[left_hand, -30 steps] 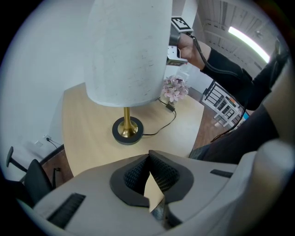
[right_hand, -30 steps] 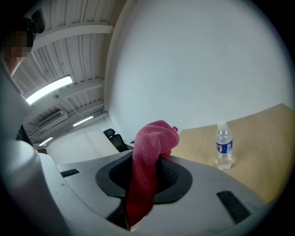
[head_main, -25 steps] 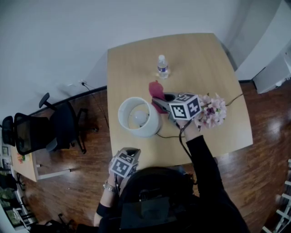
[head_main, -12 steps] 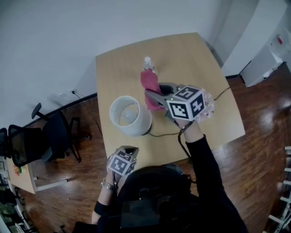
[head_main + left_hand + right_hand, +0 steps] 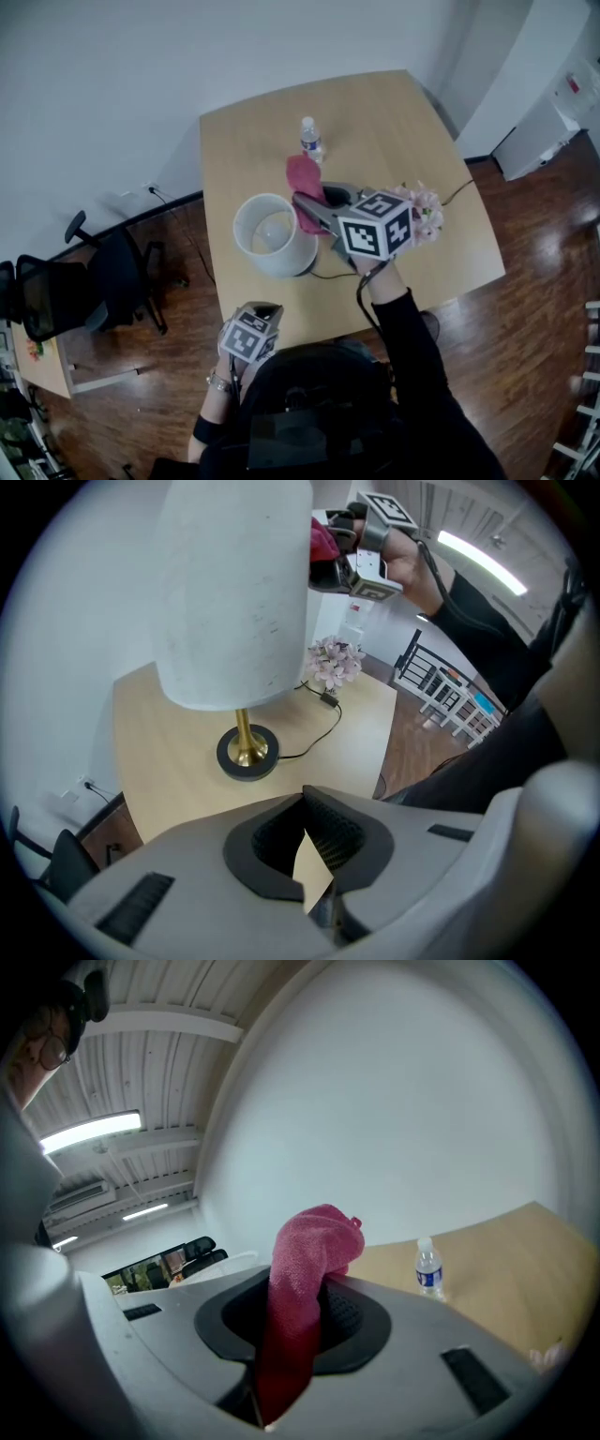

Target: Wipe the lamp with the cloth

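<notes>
Wood flooring surrounds a pale counter [image 5: 412, 122] set near a white wall. The lamp [image 5: 274, 234] stands toward the counter's left edge, with a white shade over a brass stem and dark base. The right tool [image 5: 305, 204] is clamped on the pink cloth [image 5: 302, 173] and held in the air just beside the shade, probably so the free end meets the shade first. The left tool [image 5: 268, 307] is clenched on nothing and sits low at the near edge, out of the way. A water bottle [image 5: 311, 141] stands behind the cloth, and flowers [image 5: 427, 211] lie beside the right hand. The lamp's cord [image 5: 330, 276] trails across the counter. None of these seems to block the shade.
</notes>
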Motion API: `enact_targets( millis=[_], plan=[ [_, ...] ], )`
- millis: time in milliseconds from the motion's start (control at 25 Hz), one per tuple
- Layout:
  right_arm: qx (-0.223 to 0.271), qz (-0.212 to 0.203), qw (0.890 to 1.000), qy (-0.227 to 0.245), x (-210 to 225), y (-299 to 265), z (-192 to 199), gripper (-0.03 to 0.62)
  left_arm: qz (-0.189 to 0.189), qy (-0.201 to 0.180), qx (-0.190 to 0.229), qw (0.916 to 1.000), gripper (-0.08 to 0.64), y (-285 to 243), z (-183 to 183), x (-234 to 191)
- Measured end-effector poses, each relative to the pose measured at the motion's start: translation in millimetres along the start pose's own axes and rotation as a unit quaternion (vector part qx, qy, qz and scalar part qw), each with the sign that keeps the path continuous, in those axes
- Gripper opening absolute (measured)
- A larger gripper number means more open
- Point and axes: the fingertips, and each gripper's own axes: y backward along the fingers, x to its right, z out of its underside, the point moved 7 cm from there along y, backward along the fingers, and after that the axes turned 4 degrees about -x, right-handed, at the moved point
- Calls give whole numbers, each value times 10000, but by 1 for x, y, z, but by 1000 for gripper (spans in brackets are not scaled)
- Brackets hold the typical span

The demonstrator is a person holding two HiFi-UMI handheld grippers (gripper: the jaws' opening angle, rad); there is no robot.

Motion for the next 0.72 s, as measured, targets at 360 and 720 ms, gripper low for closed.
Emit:
enact_targets(
  millis=[360, 720],
  plan=[
    [-518, 642, 9944, -655, 37, -5, 93, 92, 49, 110, -163, 9998, 0, 1, 20, 4],
    [-911, 997, 9866, -919, 52, 2, 138, 92, 264, 94, -324, 9991, 0, -15, 33, 15]
  ],
)
